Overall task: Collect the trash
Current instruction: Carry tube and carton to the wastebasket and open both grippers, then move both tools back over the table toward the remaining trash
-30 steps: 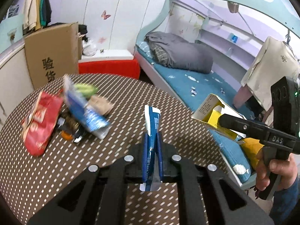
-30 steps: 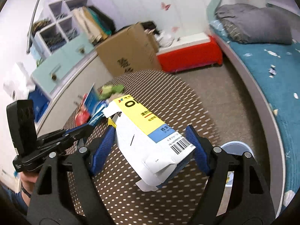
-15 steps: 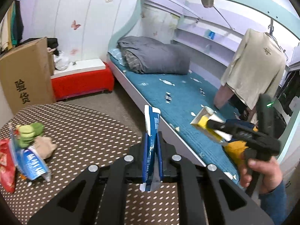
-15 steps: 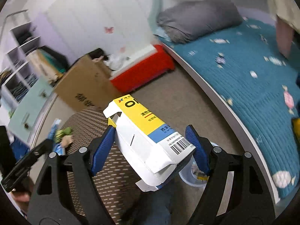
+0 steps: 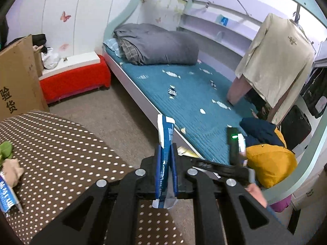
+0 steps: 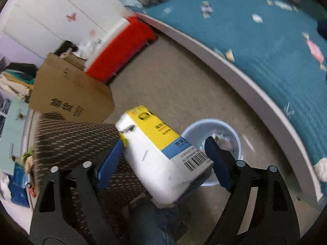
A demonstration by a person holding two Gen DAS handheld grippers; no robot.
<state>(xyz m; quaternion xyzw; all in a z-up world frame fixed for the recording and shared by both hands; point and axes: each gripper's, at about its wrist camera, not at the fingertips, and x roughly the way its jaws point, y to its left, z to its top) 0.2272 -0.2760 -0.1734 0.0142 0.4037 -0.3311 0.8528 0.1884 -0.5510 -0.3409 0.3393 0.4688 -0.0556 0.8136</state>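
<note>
cardboard box reads "验货"; carton shows "西安".

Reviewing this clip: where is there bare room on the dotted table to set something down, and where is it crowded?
The dotted table is bare across its middle and along the edge toward the bed. Its far left is crowded: a green wrapper, a beige scrap and a blue packet lie together.

Bare floor around bin
</note>
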